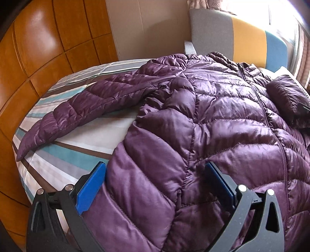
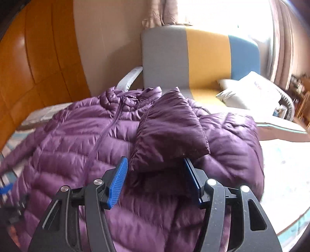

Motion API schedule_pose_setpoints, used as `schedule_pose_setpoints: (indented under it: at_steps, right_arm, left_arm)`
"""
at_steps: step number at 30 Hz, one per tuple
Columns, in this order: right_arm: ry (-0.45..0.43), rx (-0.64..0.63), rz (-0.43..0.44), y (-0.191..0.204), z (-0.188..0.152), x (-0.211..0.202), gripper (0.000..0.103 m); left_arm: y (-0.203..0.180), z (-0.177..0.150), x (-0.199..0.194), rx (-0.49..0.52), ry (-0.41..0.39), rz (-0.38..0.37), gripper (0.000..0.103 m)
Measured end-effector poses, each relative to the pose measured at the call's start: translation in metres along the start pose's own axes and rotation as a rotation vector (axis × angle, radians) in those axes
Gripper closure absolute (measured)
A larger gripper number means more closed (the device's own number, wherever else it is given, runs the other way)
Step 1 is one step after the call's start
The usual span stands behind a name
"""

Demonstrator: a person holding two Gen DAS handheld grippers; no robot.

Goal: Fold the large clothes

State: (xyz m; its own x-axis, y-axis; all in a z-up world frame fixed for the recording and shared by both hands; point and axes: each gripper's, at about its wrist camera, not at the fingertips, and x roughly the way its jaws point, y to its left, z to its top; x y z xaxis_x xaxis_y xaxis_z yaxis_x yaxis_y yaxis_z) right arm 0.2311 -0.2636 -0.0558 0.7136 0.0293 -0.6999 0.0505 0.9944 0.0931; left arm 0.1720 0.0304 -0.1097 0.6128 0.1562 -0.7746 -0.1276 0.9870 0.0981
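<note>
A purple quilted puffer jacket (image 1: 213, 116) lies front up on a striped bed sheet (image 1: 64, 155), zipper closed. Its one sleeve (image 1: 81, 110) stretches out flat to the left. My left gripper (image 1: 155, 174) is open, its blue pads (image 1: 91, 186) straddling the jacket's lower left hem edge. In the right wrist view the jacket (image 2: 73, 139) fills the middle, and its other sleeve (image 2: 170, 133) is folded across the chest. My right gripper (image 2: 155, 174) is open, with the folded sleeve's cuff end lying between its pads (image 2: 118, 182), not pinched.
A headboard in grey, yellow and blue (image 2: 193, 58) stands behind the bed. White pillows (image 2: 250, 91) lie at the far right. Wooden wardrobe panels (image 1: 38, 48) run along the left. A bright curtained window (image 2: 222, 13) is behind.
</note>
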Motion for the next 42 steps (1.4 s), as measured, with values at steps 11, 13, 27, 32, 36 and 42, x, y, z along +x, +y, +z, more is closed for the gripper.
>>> schedule_pose_setpoints:
  at_steps: [11, 13, 27, 32, 36, 42]
  right_arm:
    - [0.031, -0.116, 0.21, 0.063, 0.005, 0.005, 0.045]
    - [-0.002, -0.1, 0.17, 0.053, 0.0, -0.008, 0.045]
    - [-0.092, 0.273, -0.346, -0.086, -0.038, -0.059, 0.045]
    - [-0.08, 0.339, -0.363, -0.098, -0.039, -0.057, 0.045]
    - [-0.1, 0.317, -0.356, -0.101, -0.031, -0.058, 0.045]
    - [-0.101, 0.298, -0.28, -0.094, -0.016, -0.045, 0.051]
  left_arm:
    - [0.009, 0.012, -0.007, -0.062, -0.009, -0.036, 0.002]
    - [0.003, 0.021, -0.012, -0.062, -0.04, -0.066, 0.002]
    - [-0.124, 0.127, 0.033, 0.076, -0.079, -0.202, 0.016]
    - [-0.146, 0.127, 0.07, 0.103, 0.029, -0.222, 0.086]
    - [-0.116, 0.125, 0.054, 0.019, -0.048, -0.229, 0.098]
    - [-0.06, 0.117, 0.051, -0.072, -0.058, -0.194, 0.098]
